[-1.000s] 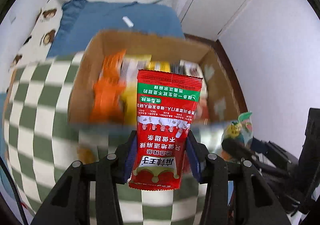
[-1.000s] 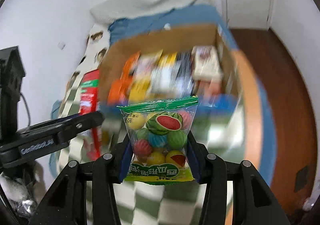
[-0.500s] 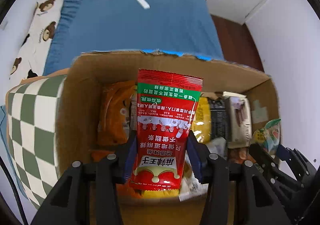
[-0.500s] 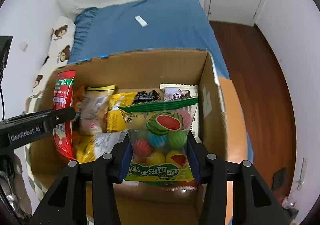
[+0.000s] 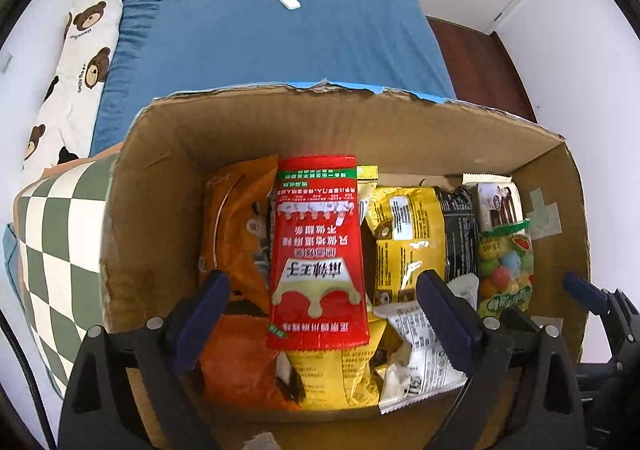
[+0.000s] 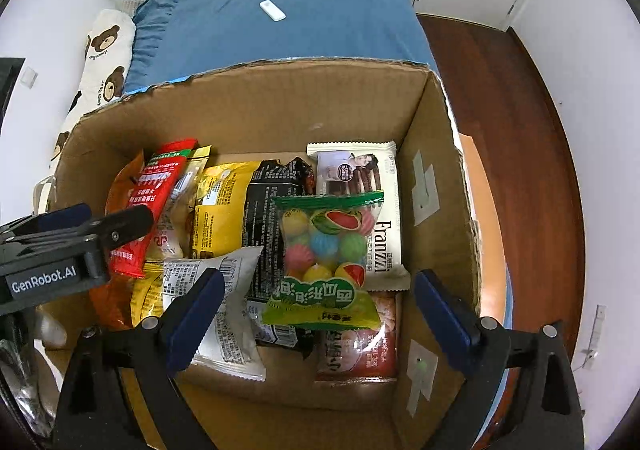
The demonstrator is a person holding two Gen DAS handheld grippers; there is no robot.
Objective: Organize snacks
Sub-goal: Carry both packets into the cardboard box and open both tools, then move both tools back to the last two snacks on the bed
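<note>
Both grippers are opening over the brown cardboard box [image 5: 168, 154]: left gripper [image 5: 320, 302] frees the red foil packet [image 5: 318, 250], right gripper [image 6: 316, 302] the clear candy bag [image 6: 326, 246]; lift straight up, jaws wide, clear of the packets

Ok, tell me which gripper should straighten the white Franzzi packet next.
Right, probably. The right gripper hangs over the box's right end, where the Franzzi packet lies just beyond the candy bag. The left gripper, also opening, straddles the red packet farther left.
</note>
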